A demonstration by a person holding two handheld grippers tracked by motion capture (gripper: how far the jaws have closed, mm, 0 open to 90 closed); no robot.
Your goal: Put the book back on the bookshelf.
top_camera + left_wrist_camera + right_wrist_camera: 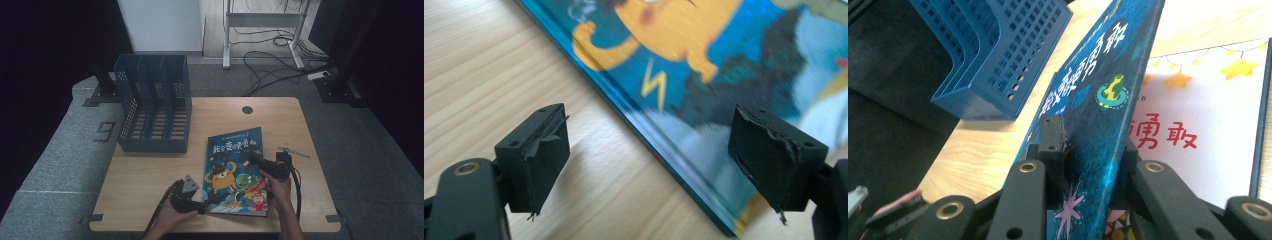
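A children's picture book (234,167) with a blue cover and cartoon monsters lies on the wooden table (145,175), front and right of centre. My right gripper (254,160) is at the book's right edge, shut on the front cover (1098,115). The cover is lifted off a white first page (1198,145) with red characters. My left gripper (207,204) stands open at the book's near left corner. In the left gripper view the book's edge (664,150) runs between its jaws, one over bare wood and one over the cover, and neither touches it.
A blue three-slot file holder (152,102) stands at the table's back left, also seen as the file holder (993,55) beyond the lifted cover. A thin grey stick-like object (294,151) lies right of the book. A cable hole (247,109) is at the back edge.
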